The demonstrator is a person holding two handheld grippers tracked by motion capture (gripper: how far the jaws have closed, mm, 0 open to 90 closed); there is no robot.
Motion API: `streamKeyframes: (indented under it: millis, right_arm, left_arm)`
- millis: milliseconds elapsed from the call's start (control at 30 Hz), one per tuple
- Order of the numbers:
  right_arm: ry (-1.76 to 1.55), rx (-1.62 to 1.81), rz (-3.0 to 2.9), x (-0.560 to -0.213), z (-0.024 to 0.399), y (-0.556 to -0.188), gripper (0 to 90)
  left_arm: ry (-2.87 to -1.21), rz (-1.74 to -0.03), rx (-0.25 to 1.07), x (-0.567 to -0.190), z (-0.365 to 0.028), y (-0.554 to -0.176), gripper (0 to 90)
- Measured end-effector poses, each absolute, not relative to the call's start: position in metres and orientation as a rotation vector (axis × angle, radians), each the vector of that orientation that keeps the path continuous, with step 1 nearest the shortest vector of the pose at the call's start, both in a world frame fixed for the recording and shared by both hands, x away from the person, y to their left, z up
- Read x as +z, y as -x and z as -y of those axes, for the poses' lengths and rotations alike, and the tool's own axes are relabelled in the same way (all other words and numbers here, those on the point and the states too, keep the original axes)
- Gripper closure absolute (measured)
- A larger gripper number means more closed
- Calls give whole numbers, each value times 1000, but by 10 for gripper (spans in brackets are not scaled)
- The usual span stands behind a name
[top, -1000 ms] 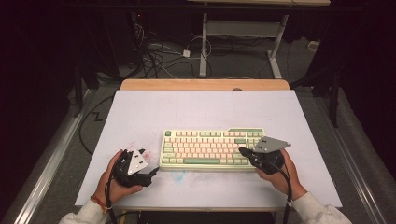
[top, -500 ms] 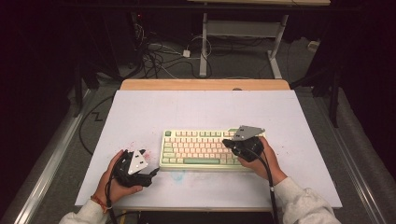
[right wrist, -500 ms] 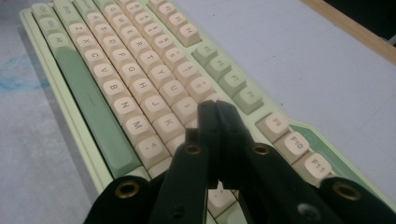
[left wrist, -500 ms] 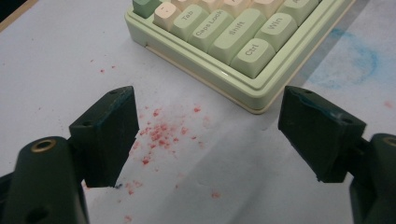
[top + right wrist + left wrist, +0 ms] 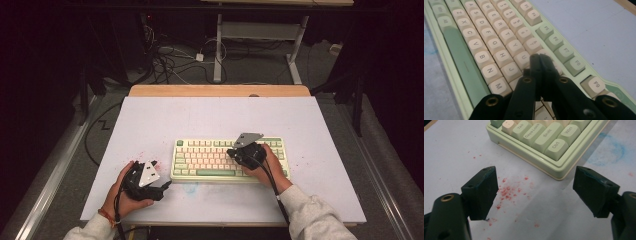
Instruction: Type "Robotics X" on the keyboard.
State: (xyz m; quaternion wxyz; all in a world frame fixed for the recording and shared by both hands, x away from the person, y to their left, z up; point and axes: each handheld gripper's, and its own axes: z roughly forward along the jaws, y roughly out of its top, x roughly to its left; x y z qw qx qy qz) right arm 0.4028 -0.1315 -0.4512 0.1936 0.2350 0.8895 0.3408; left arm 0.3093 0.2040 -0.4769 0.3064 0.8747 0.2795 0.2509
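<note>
A pale green keyboard [image 5: 227, 157] with cream keys lies near the front of the white table. My right gripper [image 5: 235, 151] is over its right half, jaws shut with nothing between them. In the right gripper view the closed tips [image 5: 539, 58] hover just above the keys around I and U of the keyboard [image 5: 489, 42]. My left gripper [image 5: 162, 186] rests low at the keyboard's front left corner, jaws open and empty. In the left gripper view its open jaws [image 5: 535, 187] frame bare table, with the keyboard's Ctrl corner [image 5: 555, 146] just beyond.
The white table mat [image 5: 220, 120] has red specks [image 5: 507, 191] near the left gripper and a faint blue smudge [image 5: 614, 151] in front of the keyboard. A wooden edge [image 5: 220, 90] runs along the far side. Cables and a desk frame stand on the floor beyond.
My right gripper has moved left from the keyboard's right end to over its keys, staying shut. The left hand has kept still.
</note>
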Motion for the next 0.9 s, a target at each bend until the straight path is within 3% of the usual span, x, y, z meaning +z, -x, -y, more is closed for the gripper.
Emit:
streamKeyframes:
  millis: [900]
  right_arm:
    - [-665, 980, -2474, -446, 130, -402, 898]
  left_arm:
    - [-2326, -742, 669, -477, -203, -308, 195]
